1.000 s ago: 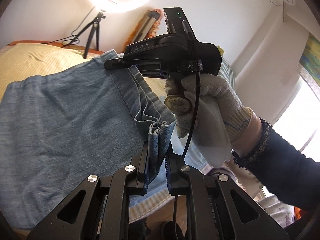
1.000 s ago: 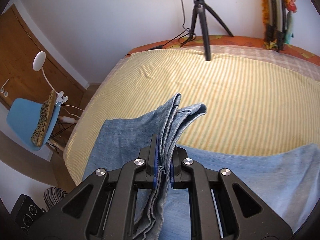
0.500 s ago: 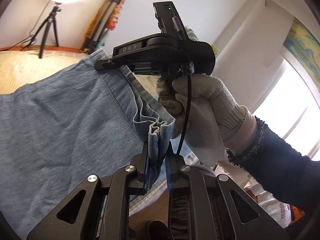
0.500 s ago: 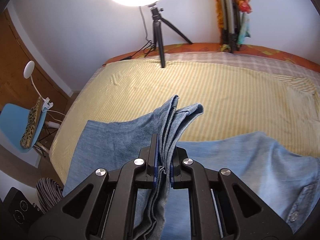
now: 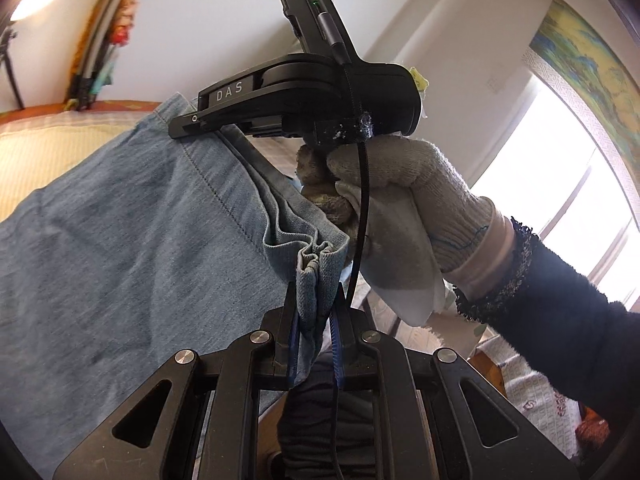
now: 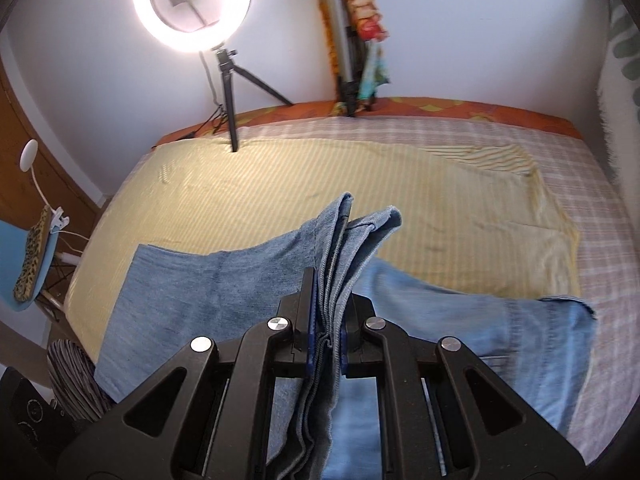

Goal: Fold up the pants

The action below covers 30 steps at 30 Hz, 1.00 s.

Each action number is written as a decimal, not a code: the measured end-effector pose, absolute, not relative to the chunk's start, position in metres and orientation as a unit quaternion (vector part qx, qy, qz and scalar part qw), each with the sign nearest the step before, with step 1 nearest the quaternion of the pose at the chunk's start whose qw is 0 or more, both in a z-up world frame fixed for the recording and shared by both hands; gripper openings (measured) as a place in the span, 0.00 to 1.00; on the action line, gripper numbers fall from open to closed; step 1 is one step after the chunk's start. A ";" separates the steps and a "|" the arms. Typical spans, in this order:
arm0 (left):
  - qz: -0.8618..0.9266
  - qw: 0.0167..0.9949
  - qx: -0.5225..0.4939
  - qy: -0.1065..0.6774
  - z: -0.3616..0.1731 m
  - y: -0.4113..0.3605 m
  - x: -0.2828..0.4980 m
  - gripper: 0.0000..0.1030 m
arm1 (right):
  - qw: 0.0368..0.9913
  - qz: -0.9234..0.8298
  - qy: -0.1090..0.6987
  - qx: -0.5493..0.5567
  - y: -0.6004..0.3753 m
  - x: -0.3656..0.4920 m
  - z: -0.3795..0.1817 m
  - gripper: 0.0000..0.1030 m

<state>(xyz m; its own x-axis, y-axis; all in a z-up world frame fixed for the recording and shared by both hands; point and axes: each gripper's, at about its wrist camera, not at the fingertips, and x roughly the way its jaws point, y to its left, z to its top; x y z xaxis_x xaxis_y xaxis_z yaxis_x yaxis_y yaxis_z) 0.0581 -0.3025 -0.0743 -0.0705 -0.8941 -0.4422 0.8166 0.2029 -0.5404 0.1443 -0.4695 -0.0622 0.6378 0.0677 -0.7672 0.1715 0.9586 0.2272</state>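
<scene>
Light blue denim pants (image 5: 120, 240) hang lifted above the bed, stretched between both grippers. My left gripper (image 5: 314, 304) is shut on a bunched edge of the pants. My right gripper (image 6: 330, 304) is shut on several stacked layers of the pants (image 6: 224, 292); it also shows in the left wrist view (image 5: 308, 100), held by a gloved hand, its tip on the far edge of the cloth. In the right wrist view the rest of the pants lies on the yellow striped sheet (image 6: 400, 184), reaching right to the waistband end (image 6: 560, 340).
A ring light on a tripod (image 6: 230, 92) stands at the bed's far edge. A folded stand (image 6: 352, 40) leans on the wall. A blue chair (image 6: 28, 264) and a striped bundle (image 6: 76, 380) are left of the bed. A bright window (image 5: 540, 200) is at right.
Both grippers have swung right with the pants still gripped. In the right wrist view more of the bed's right side and the pants' waistband end have come into sight.
</scene>
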 end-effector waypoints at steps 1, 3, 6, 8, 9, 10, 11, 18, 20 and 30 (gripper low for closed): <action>-0.633 0.677 -0.048 0.373 -0.073 -0.312 0.060 0.11 | 0.894 -0.035 0.425 0.141 -0.477 0.140 -0.061 0.09; -0.640 0.671 -0.046 0.373 -0.072 -0.327 0.063 0.11 | 0.893 -0.047 0.425 0.139 -0.490 0.133 -0.060 0.09; -0.651 0.660 -0.043 0.373 -0.071 -0.355 0.074 0.11 | 0.892 -0.064 0.424 0.141 -0.511 0.122 -0.059 0.09; -0.656 0.656 -0.039 0.372 -0.071 -0.369 0.075 0.11 | 0.891 -0.077 0.423 0.143 -0.523 0.115 -0.058 0.09; -0.658 0.653 -0.037 0.372 -0.071 -0.377 0.076 0.11 | 0.891 -0.081 0.422 0.143 -0.528 0.112 -0.058 0.09; -0.662 0.649 -0.035 0.374 -0.072 -0.386 0.078 0.11 | 0.891 -0.085 0.422 0.142 -0.533 0.109 -0.058 0.09; -0.664 0.647 -0.033 0.374 -0.072 -0.391 0.077 0.11 | 0.891 -0.089 0.422 0.141 -0.538 0.106 -0.058 0.09; -0.679 0.626 -0.019 0.383 -0.085 -0.435 0.092 0.11 | 0.885 -0.112 0.427 0.150 -0.569 0.088 -0.068 0.08; -0.680 0.624 -0.015 0.386 -0.091 -0.451 0.102 0.11 | 0.883 -0.116 0.429 0.154 -0.576 0.086 -0.074 0.08; -0.669 0.618 -0.001 0.412 -0.110 -0.495 0.133 0.11 | 0.870 -0.118 0.451 0.158 -0.591 0.089 -0.106 0.08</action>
